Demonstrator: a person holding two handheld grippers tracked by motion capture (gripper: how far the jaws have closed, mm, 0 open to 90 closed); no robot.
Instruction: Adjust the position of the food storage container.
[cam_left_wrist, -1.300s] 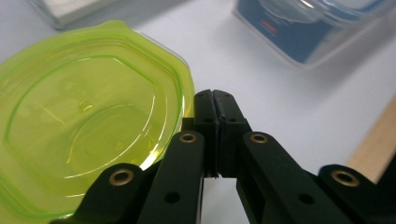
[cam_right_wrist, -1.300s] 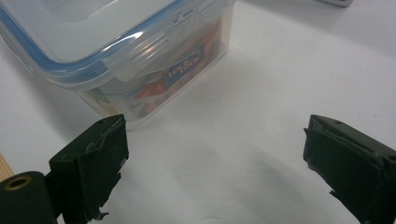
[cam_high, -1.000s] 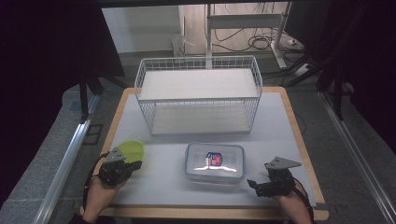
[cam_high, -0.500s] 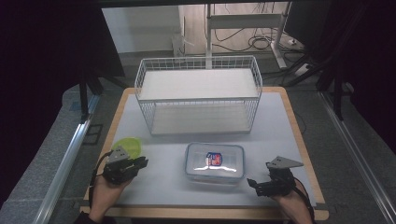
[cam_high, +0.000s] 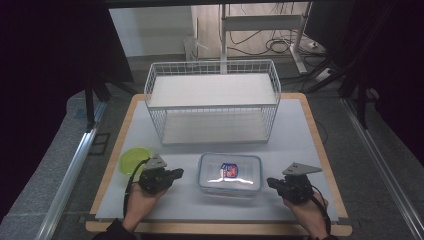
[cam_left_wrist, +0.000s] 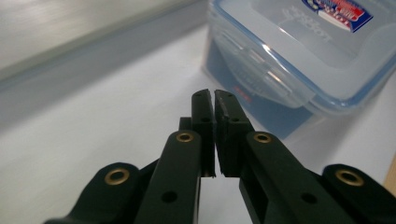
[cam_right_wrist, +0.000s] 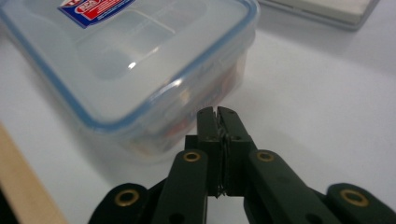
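A clear plastic box (cam_high: 230, 175) with a blue-rimmed lid and a red and blue label lies shut at the front middle of the white mat. My left gripper (cam_high: 178, 173) sits just left of it and points at its side. In the left gripper view, the left gripper (cam_left_wrist: 215, 95) is shut with nothing between its jaws, a little short of the box's lid clasp (cam_left_wrist: 261, 77). My right gripper (cam_high: 269, 182) sits just right of the box. Its jaws have just closed on nothing, and the right gripper (cam_right_wrist: 217, 112) stands close to the box's corner (cam_right_wrist: 233, 70).
A lime green bowl (cam_high: 132, 159) rests behind my left hand near the mat's left edge. A white wire basket (cam_high: 212, 100) with a shelf stands across the back of the table. The wooden table edge (cam_high: 220, 229) runs along the front.
My left gripper has moved right, away from the green bowl and up to the box's left side. The right hand has stayed where it was.
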